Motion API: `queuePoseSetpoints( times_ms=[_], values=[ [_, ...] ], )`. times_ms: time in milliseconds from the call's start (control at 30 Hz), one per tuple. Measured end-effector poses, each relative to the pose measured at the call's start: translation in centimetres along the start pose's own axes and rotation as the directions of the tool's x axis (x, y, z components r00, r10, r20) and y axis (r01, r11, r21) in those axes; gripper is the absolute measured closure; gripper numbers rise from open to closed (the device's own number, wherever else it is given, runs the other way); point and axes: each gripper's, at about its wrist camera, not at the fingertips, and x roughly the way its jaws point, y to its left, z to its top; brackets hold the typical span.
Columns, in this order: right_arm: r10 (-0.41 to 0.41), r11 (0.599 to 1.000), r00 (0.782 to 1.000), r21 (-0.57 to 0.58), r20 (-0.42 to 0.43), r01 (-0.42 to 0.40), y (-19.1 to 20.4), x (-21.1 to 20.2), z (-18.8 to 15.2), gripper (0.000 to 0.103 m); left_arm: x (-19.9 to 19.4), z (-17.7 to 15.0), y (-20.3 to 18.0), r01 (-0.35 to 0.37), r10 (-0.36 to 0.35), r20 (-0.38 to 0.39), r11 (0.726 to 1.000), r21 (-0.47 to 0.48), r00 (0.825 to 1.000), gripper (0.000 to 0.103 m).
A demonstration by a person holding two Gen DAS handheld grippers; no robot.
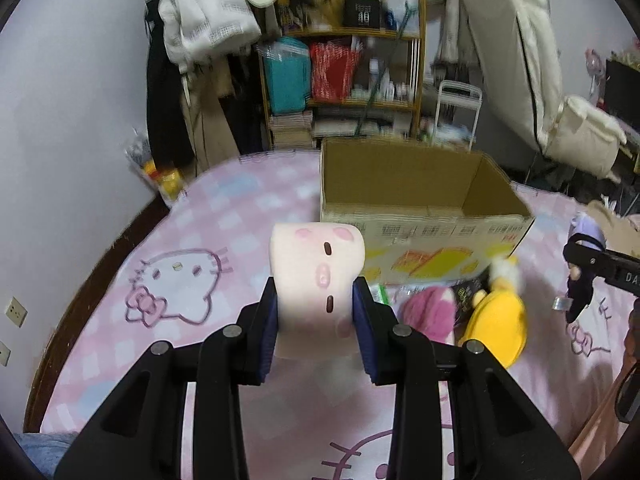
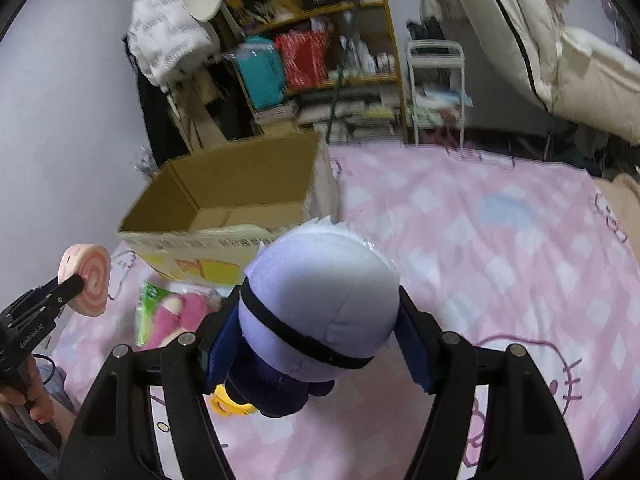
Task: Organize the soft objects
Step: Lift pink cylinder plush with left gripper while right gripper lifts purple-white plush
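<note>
My left gripper (image 1: 316, 316) is shut on a pale pink roll-shaped plush with a face (image 1: 318, 276), held above the bed; it also shows in the right wrist view (image 2: 86, 276). My right gripper (image 2: 320, 332) is shut on a plush doll with a lavender head, black band and navy body (image 2: 320, 304), seen at the far right of the left wrist view (image 1: 580, 276). An open cardboard box (image 1: 416, 200) stands on the bed ahead, its inside bare (image 2: 240, 196). A pink plush (image 1: 430, 312) and a yellow plush (image 1: 498, 320) lie in front of the box.
The bed has a pink Hello Kitty sheet (image 1: 180, 280). A green packet (image 2: 146, 308) lies by the pink plush. Behind the bed stand a cluttered wooden shelf (image 1: 344, 80), hanging clothes (image 1: 208, 20) and a white rack (image 2: 436, 80). The wall (image 1: 60, 120) is at left.
</note>
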Motion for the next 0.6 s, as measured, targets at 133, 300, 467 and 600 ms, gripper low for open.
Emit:
queuePoseSetpoints(
  times_ms=[133,300,467,600],
  values=[
    [0.010,0.999,0.994,-0.054,0.109,-0.004,1.5,-2.6,0.6,0.029,-2.5,0.4,-0.3,-0.017,0.016,0.082,1.000,0.014,0.996,0.069],
    [-0.002,0.989,0.970,-0.144,0.242,0.038,4.1,-5.7,1.9,0.029,-5.5,1.6,-0.7,-0.034,0.028,0.178,0.999,0.032,0.984,0.069],
    [0.012,0.981,0.952,-0.190,0.307,0.049,5.9,-7.2,4.2,0.029,-7.1,3.6,-0.8,-0.044,0.035,0.241,0.999,0.031,0.970,0.069],
    [0.006,0.974,0.939,-0.217,0.344,0.073,6.9,-7.6,6.2,0.029,-7.5,5.7,-1.0,-0.061,0.047,0.283,0.997,0.043,0.958,0.069]
  ],
)
